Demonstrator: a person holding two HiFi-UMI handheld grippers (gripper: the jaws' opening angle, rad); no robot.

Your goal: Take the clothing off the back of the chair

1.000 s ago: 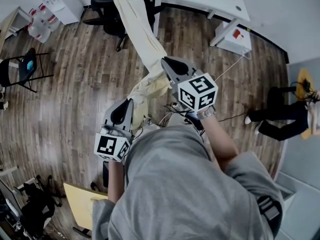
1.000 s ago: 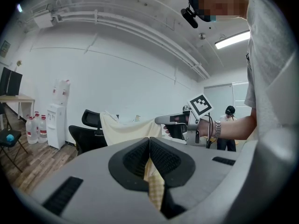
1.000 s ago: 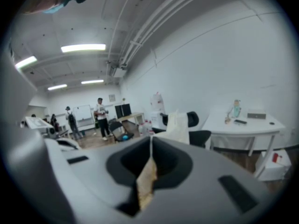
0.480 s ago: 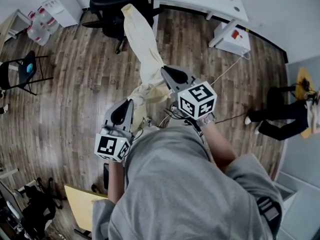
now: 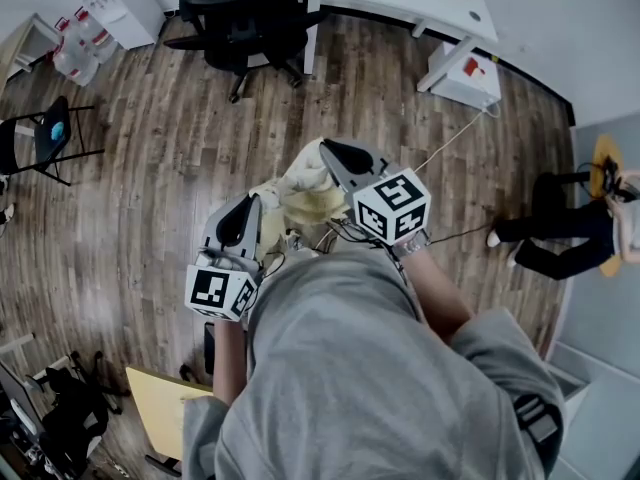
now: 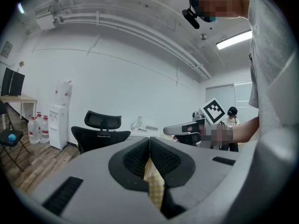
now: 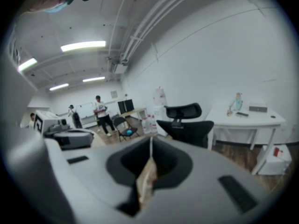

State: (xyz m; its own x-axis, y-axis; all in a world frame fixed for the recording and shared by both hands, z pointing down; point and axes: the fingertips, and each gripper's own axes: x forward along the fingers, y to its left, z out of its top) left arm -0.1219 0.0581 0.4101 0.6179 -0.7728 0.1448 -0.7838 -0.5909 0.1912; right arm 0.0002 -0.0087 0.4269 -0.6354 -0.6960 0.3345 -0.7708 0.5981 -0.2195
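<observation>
Your L tongs [image 5: 253, 201] are shut tight on a fold of the cream garment [image 5: 300, 198]. In the left gripper view the cloth sits pinched betw. the pads and hangs below them. R tongs [image 5: 323, 144] are the same: clamped on another bit of the garment, w/ a strip of cloth showing in the jaw line in the right gripper view. The garment's bunched in a wad betw. both tongs, just ahead of your chest and above the wood floor [image 5: 150, 168]. It's fully off the chair [image 5: 245, 18], which stands bare at 12 o'clock, well apart. A white surface [image 5: 400, 3] is at 1 o'clock, beside the chair.
</observation>
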